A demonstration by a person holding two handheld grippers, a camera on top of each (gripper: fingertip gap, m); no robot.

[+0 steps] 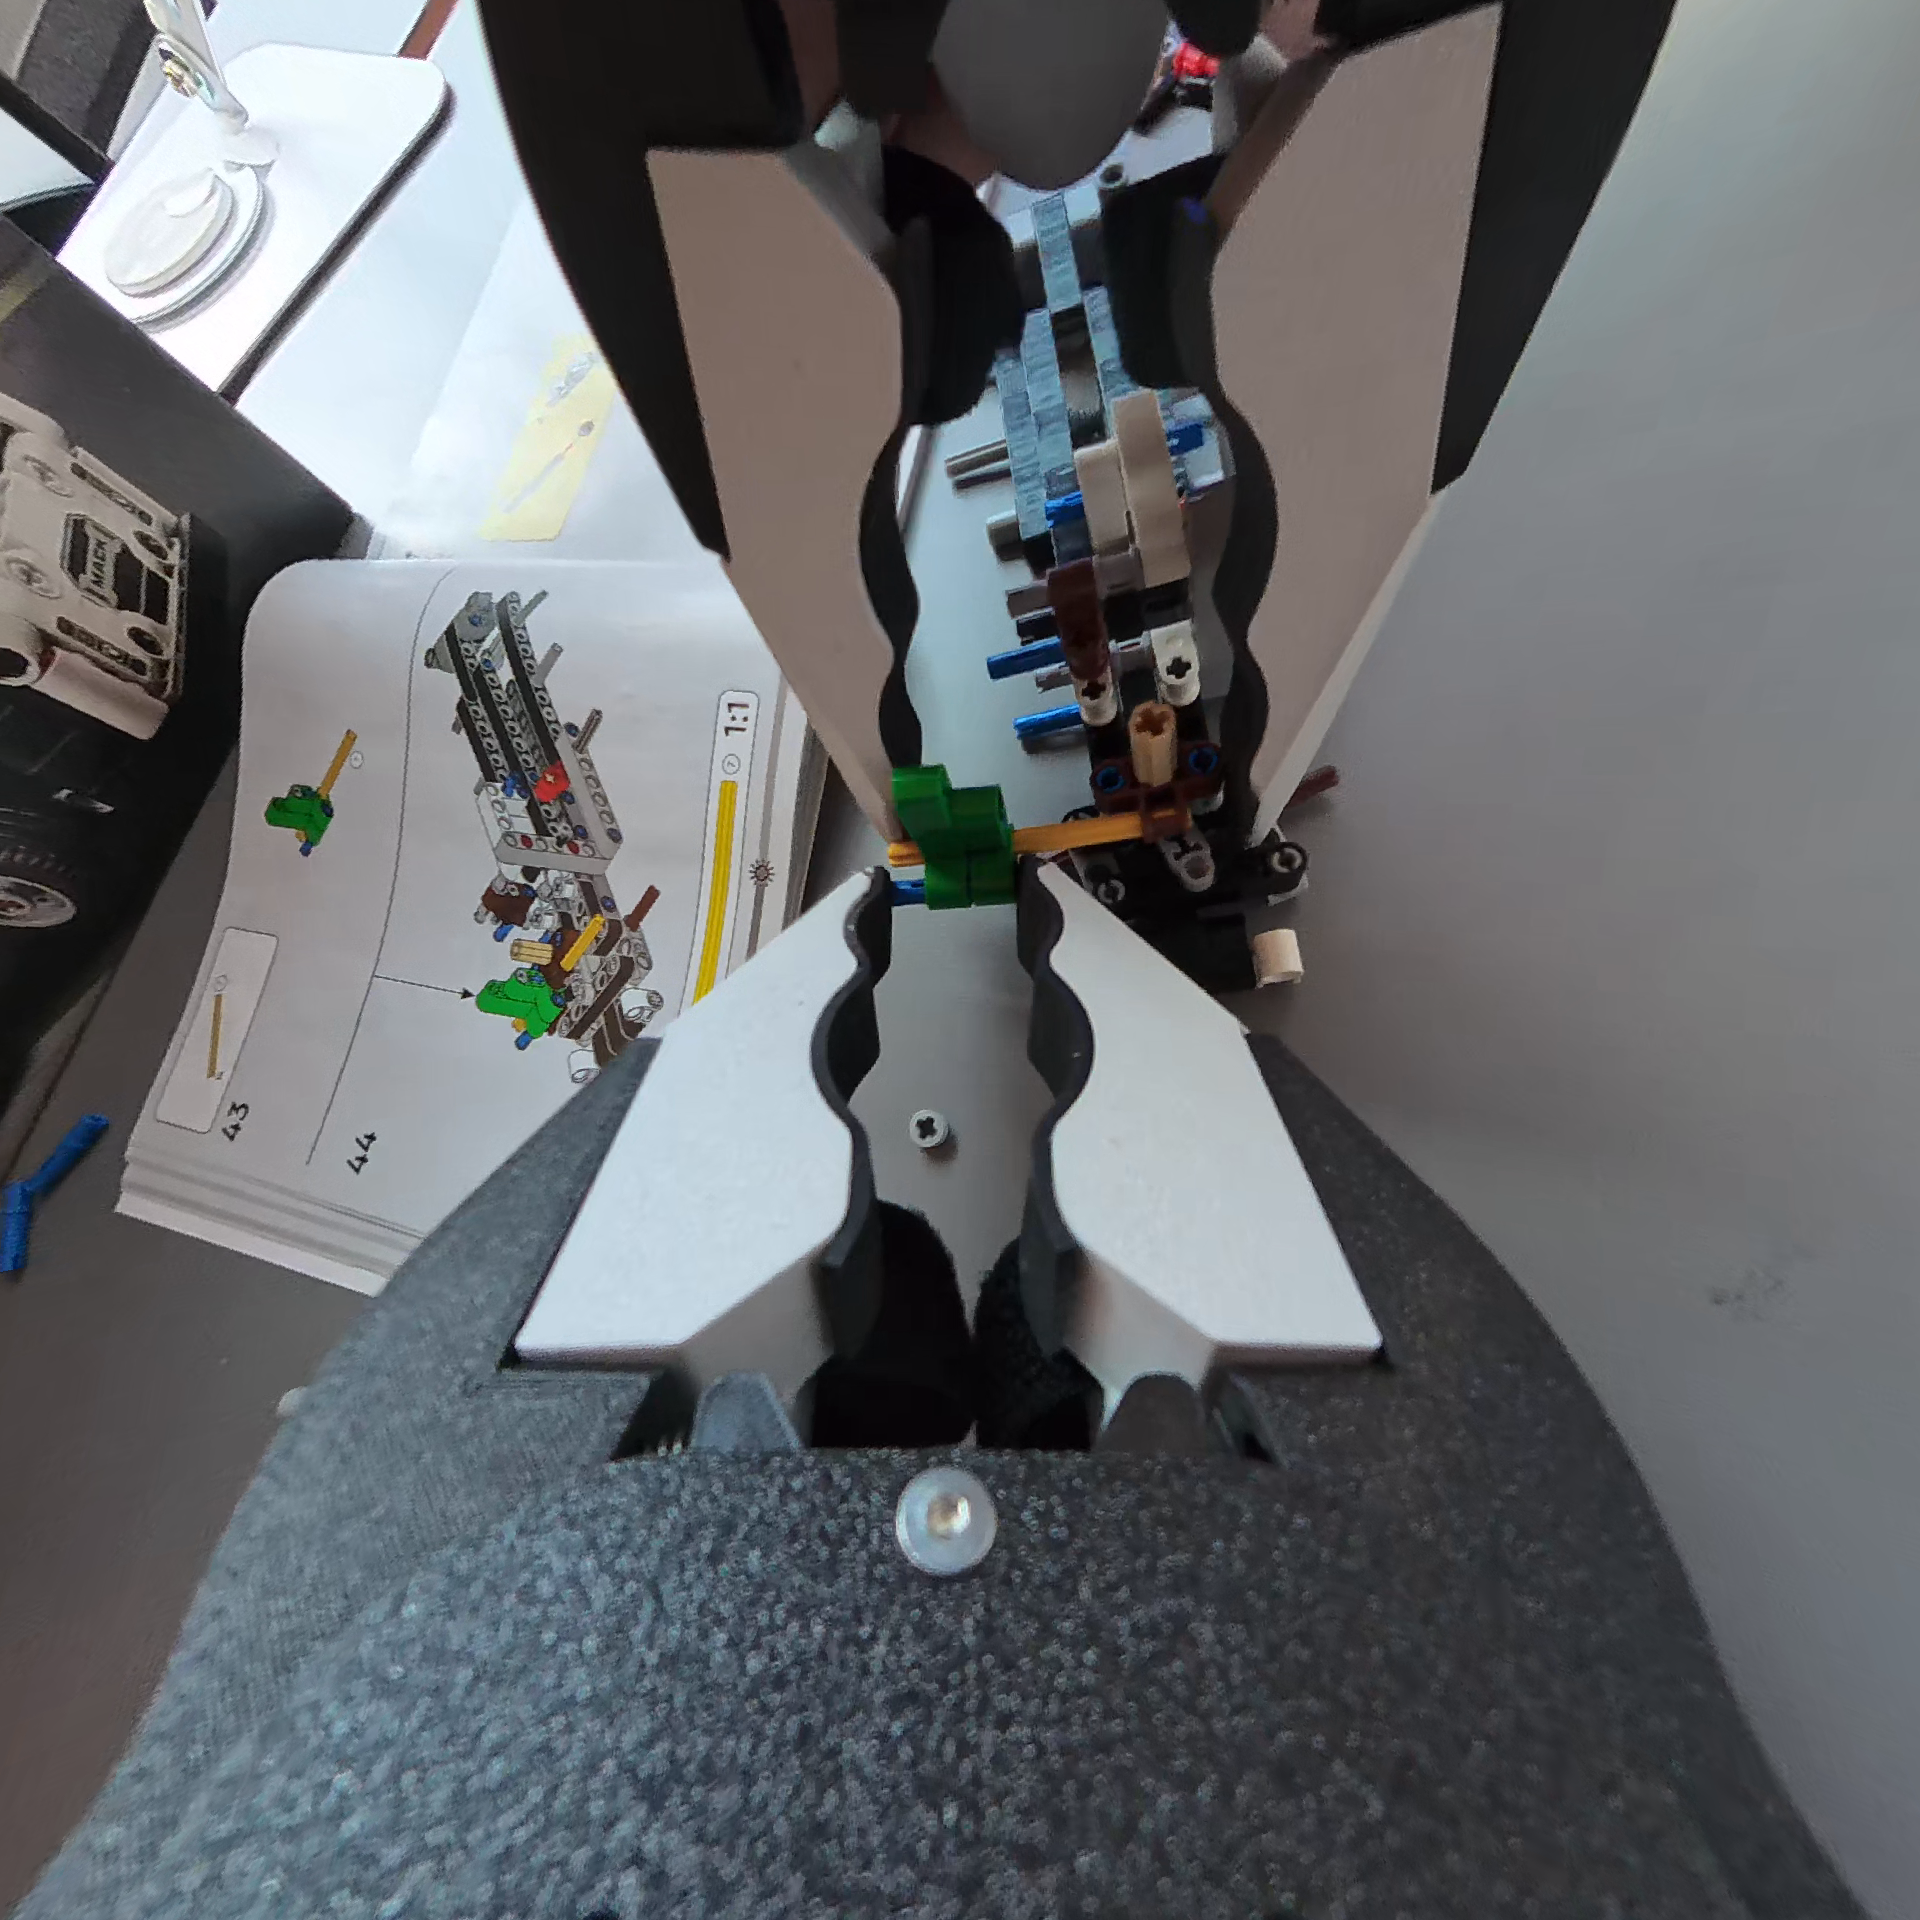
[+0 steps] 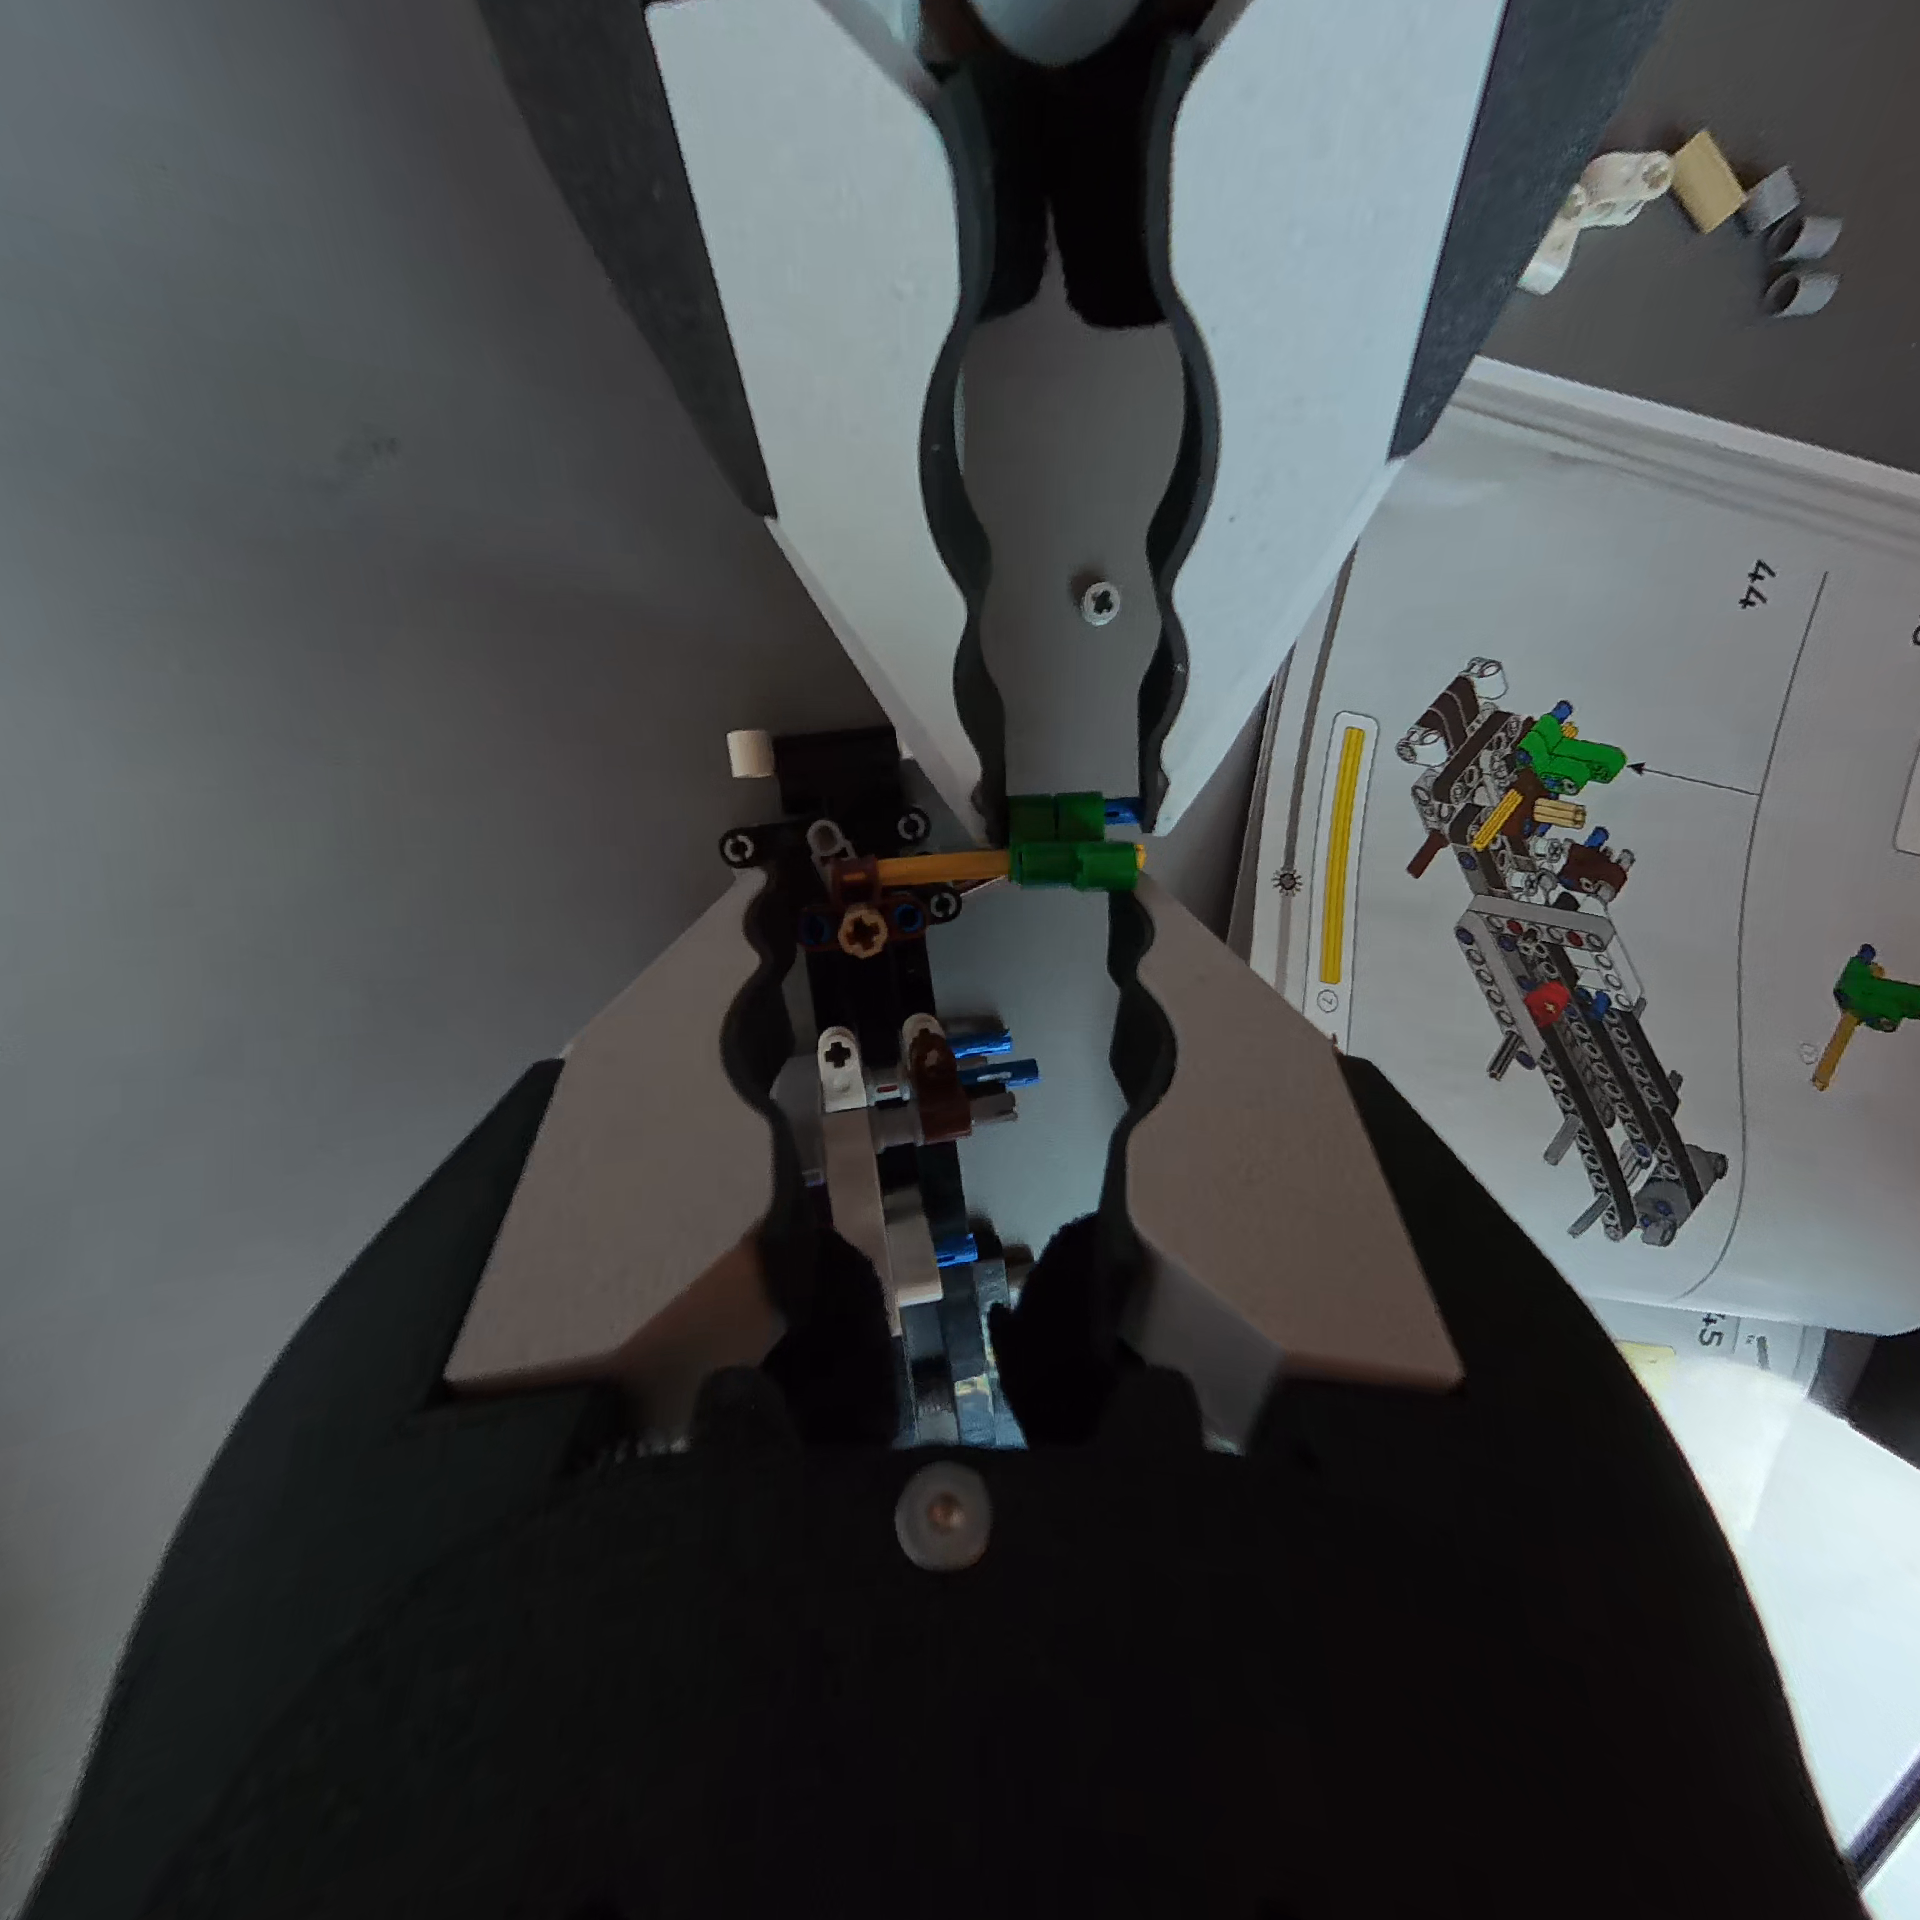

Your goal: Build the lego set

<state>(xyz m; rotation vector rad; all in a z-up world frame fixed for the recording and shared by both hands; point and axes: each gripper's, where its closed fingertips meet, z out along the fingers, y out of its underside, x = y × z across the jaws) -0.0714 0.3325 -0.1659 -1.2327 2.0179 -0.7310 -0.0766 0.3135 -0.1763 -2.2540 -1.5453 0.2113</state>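
Note:
The long grey and black lego chassis (image 1: 1081,499) lies lengthwise between my right gripper's fingers (image 2: 1247,1143), pinched by the black pads deep in the jaws. My right gripper (image 2: 948,888) shows at the top of the left wrist view (image 1: 1081,821). My left gripper (image 1: 956,881) is shut on a green piece (image 1: 956,831) with a blue pin. It meets the chassis front end from the opposite side (image 2: 1070,816). A yellow axle (image 2: 940,868) runs from the green piece (image 2: 1070,842) into a brown connector (image 2: 857,883) on the chassis (image 2: 883,1143).
An open instruction booklet (image 1: 416,883) lies on the grey table beside the grippers, also in the right wrist view (image 2: 1558,935). A dark box with a white car picture (image 1: 83,603) sits left. A blue piece (image 1: 52,1174) and several loose pieces (image 2: 1704,197) lie about. Less than 4 cm separates the two grippers' tips.

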